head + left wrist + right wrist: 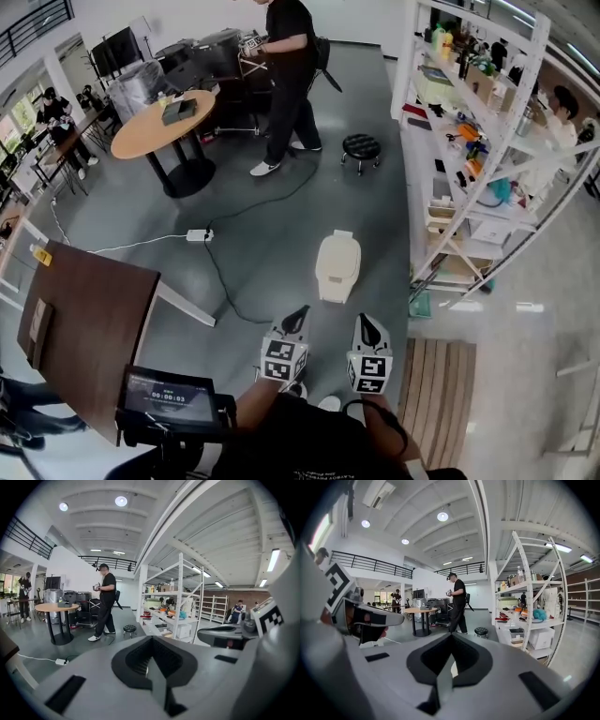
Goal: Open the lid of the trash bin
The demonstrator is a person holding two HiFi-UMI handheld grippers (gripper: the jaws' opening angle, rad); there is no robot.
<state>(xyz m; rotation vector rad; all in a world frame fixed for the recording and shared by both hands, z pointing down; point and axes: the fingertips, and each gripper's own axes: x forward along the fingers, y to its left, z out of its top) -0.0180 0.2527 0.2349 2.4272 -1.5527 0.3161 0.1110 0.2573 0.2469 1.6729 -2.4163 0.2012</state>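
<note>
Approach: left gripper (pixel 296 317) and right gripper (pixel 365 325), both pressed together, hang short of the cream plastic trash bin (pixel 337 267) (lid down); next, reach its lid.

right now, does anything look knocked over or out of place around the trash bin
Nothing looks spilled or knocked over. The trash bin stands upright on the floor, lid down. The one loose thing is a black cable trailing over the floor left of it, by a white power strip; possibly a trip hazard.
</note>
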